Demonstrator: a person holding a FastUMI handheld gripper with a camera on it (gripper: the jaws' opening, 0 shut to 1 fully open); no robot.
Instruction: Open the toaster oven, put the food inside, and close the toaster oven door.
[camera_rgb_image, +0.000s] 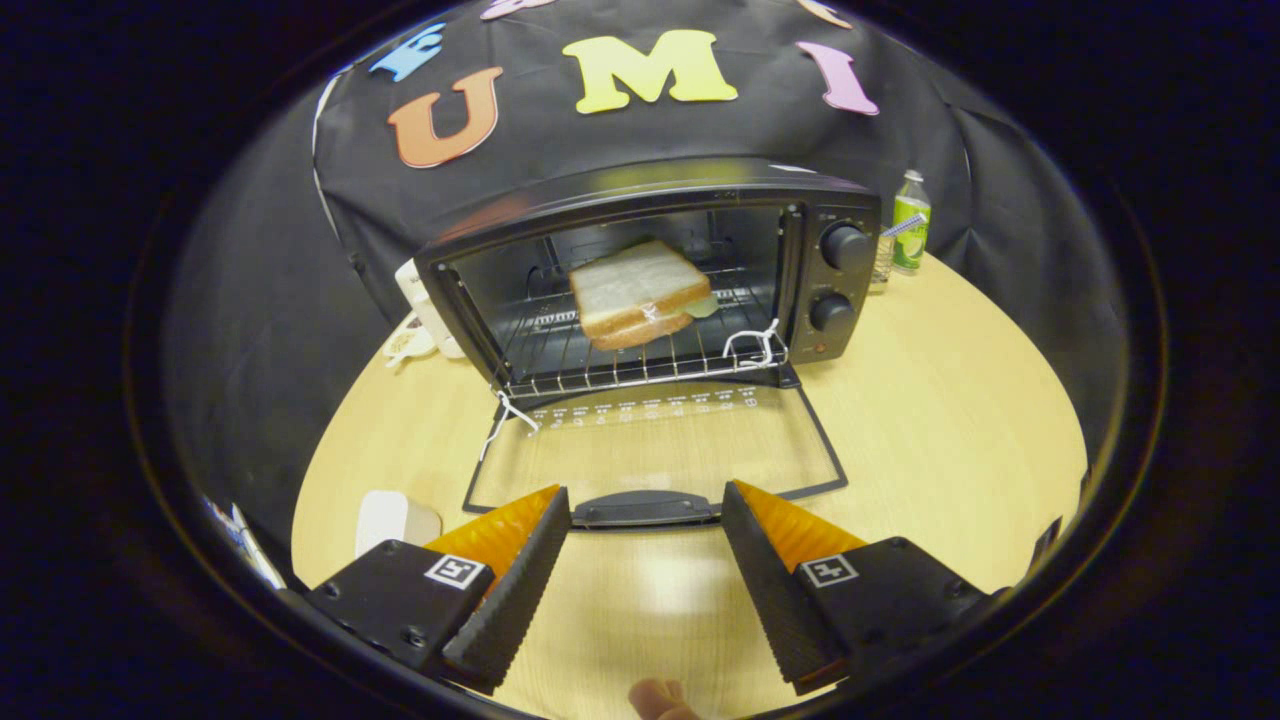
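A black toaster oven (830, 290) stands at the back of the round wooden table (950, 430). Its glass door (650, 450) lies folded down flat toward me. The door's black handle (645, 508) sits just ahead of my fingertips, level with the gap between them. A sandwich (635, 292) of white bread rests on the wire rack (640, 360) inside the oven. My gripper (645, 505) is open, with nothing between its ribbed black pads (520, 580). The fingers hover low over the table, in front of the door.
A green-labelled bottle (910, 222) stands to the right of the oven. White objects (420, 310) sit at the oven's left side. A white item (395, 520) lies on the table beside my left finger. White ties (755, 345) hang on the rack's front corners.
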